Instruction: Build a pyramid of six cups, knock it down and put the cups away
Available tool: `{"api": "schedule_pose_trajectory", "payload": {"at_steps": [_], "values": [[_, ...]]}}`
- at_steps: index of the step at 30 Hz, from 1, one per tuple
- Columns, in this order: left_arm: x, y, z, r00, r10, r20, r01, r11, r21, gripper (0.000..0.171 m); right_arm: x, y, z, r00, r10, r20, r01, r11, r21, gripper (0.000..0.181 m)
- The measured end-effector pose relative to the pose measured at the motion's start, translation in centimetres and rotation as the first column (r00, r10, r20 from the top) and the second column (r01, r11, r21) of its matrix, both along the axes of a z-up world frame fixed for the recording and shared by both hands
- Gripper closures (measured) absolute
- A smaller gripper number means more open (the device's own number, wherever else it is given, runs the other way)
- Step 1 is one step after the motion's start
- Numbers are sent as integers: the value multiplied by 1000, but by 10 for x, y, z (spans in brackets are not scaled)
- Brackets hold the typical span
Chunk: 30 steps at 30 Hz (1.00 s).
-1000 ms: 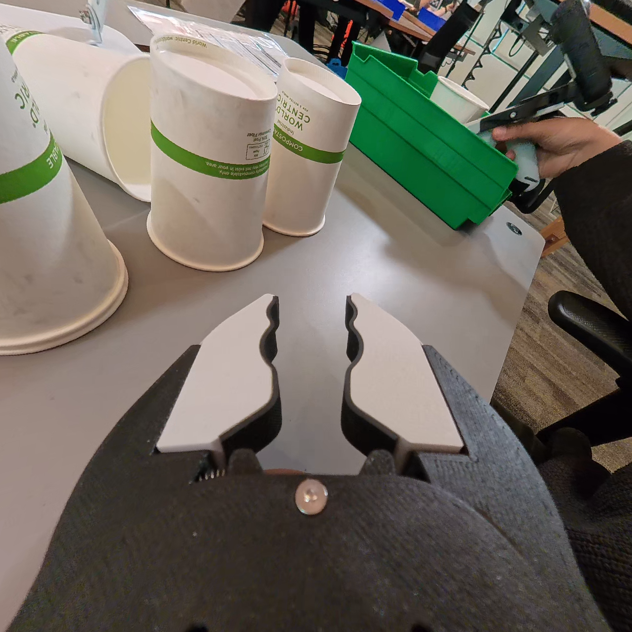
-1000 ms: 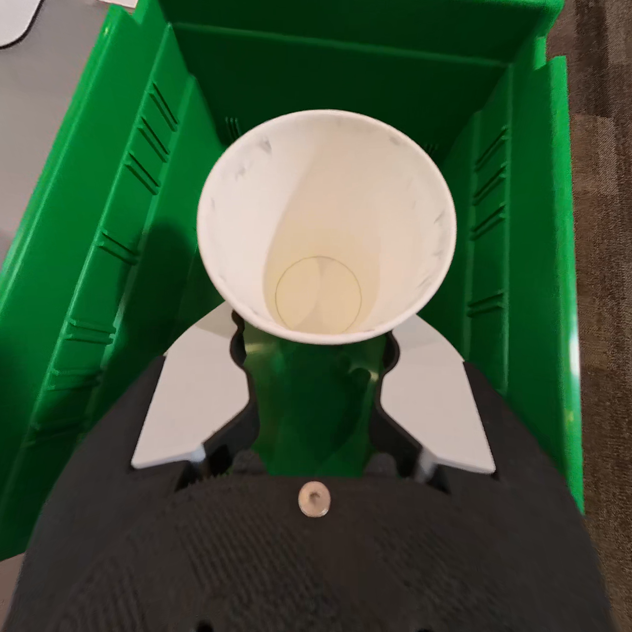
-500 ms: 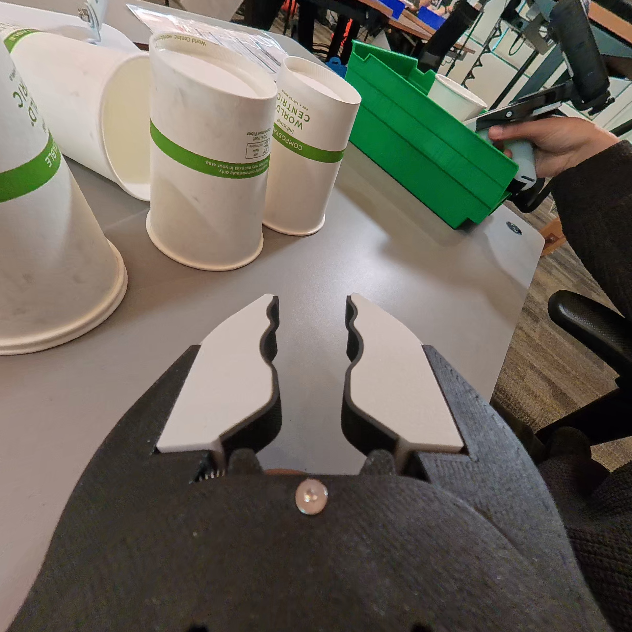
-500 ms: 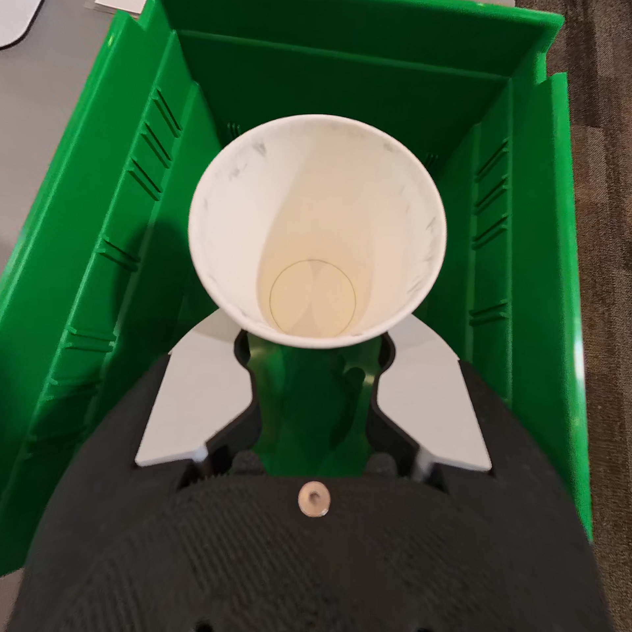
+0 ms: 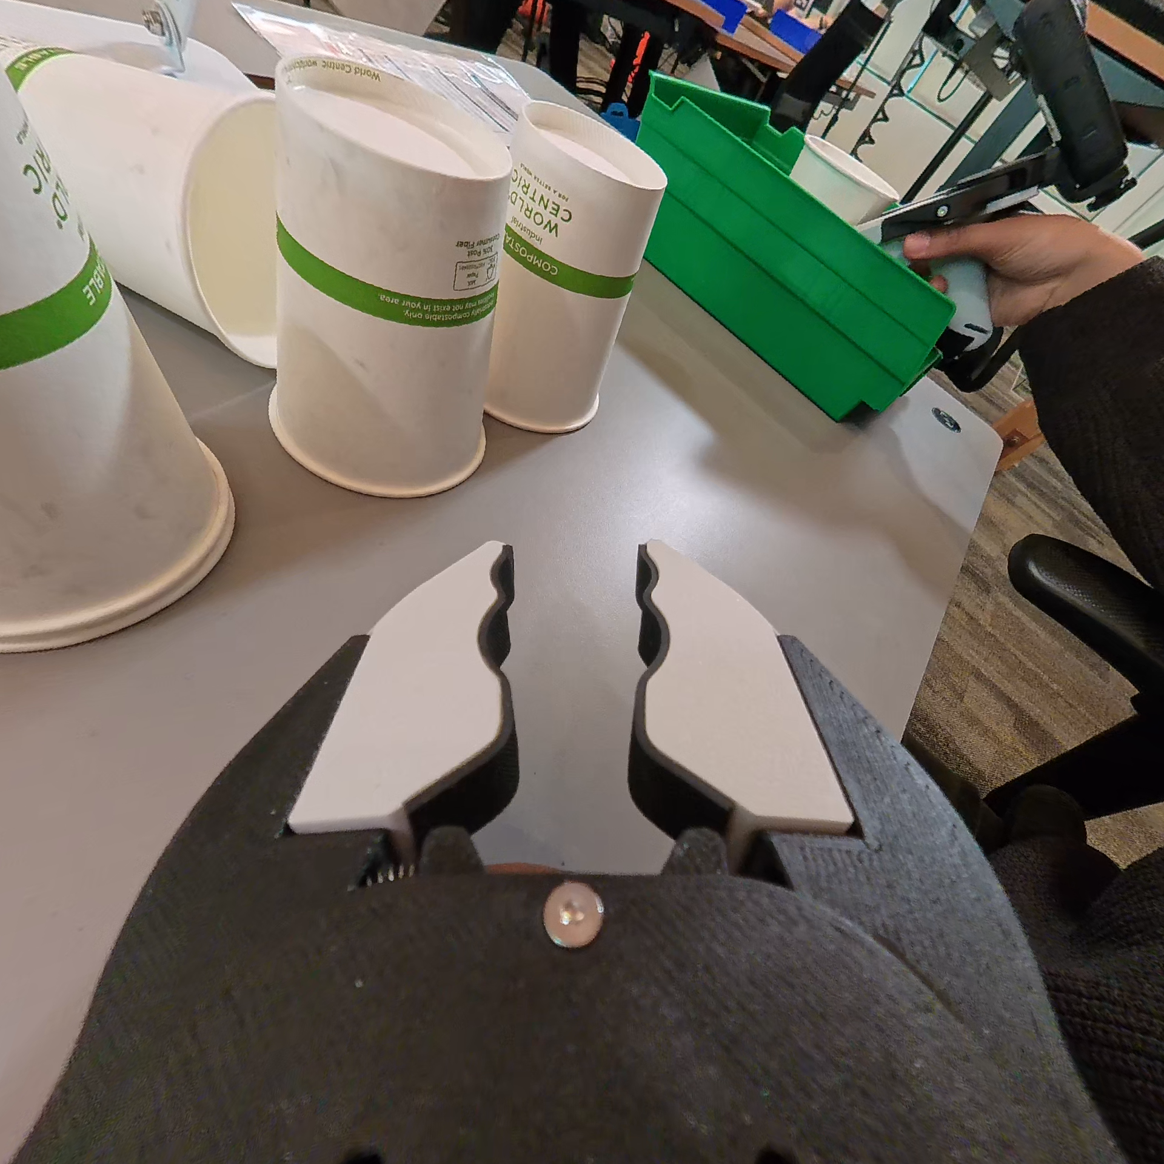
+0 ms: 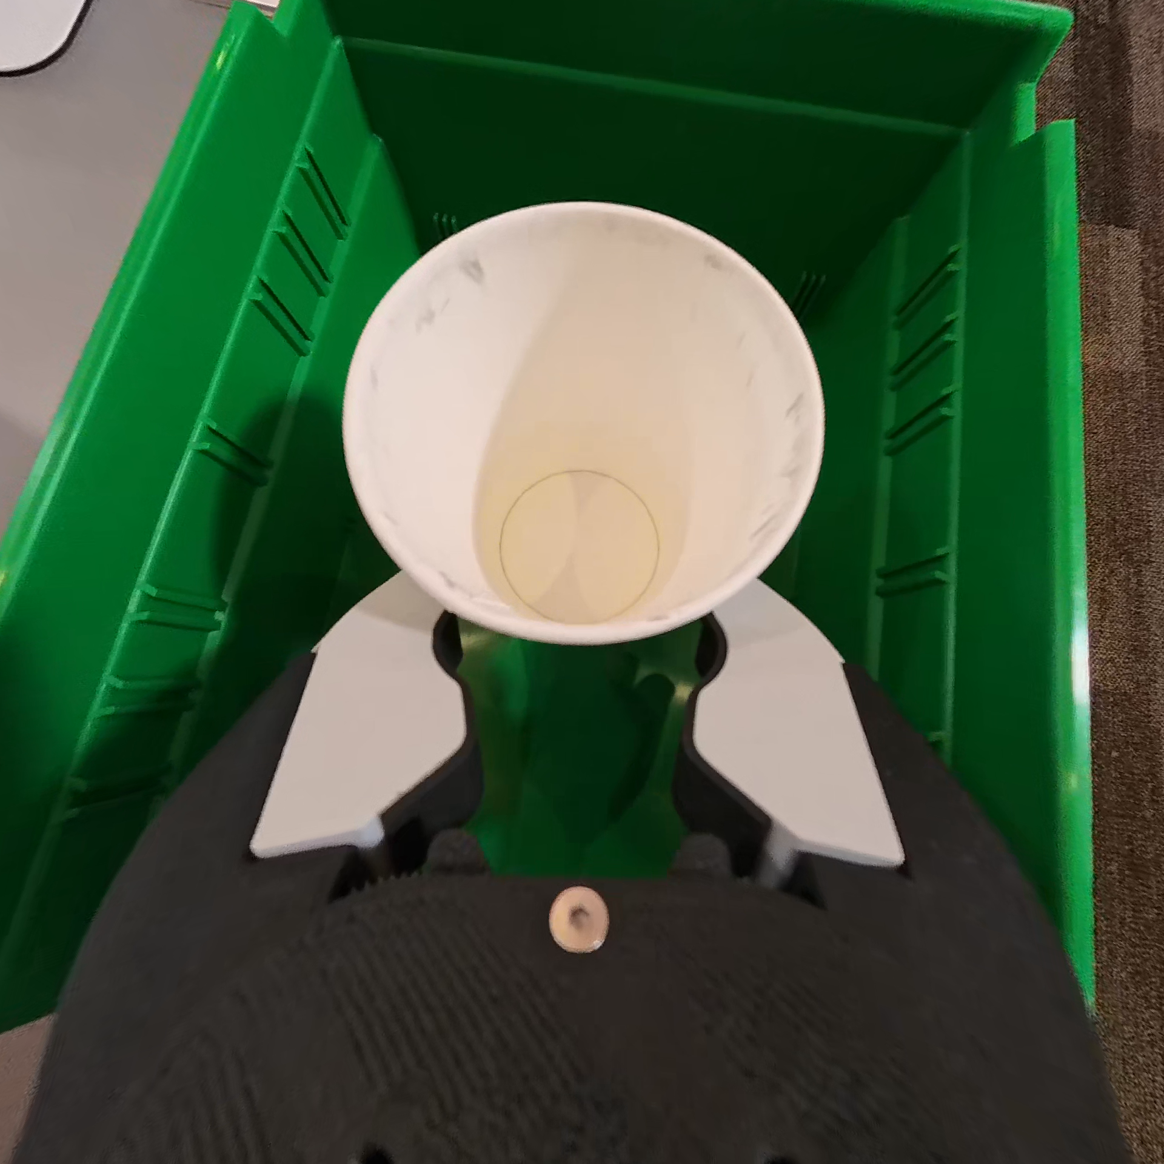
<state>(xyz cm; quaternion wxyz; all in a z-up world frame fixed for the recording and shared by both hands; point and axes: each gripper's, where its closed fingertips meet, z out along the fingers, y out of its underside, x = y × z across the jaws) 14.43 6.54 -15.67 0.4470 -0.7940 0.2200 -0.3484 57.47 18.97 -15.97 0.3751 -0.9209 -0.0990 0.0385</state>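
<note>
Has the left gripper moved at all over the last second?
No. The left gripper sits in the same spot over the gray table, jaws equally apart, and the upside-down paper cups keep the same places in its view.

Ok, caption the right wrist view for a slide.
Right hand-held gripper holds an upright white paper cup inside a green bin.

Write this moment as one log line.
left gripper: open, empty, over table | right gripper: shut on paper cup, inside green bin
</note>
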Motion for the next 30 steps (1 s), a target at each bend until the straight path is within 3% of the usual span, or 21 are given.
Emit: {"api": "schedule_pose_trajectory", "payload": {"at_steps": [14,21,25,30], "values": [[0,0,0,1000,-2,-1,2,1000,1,134,3,-5,9,1000,11,-19,-11,1000,14,97],[2,-2,-1,1000,-14,-4,14,1000,-6,133,9,-8,28,997,-2,-75,7,998,70,92],[9,-6,-3,998,-56,15,56,998,-36,132,19,-3,53,987,-92,-132,113,982,154,87],[24,-9,5,993,-114,35,114,993,6,131,19,-7,117,954,-132,-270,228,901,368,88]]}}
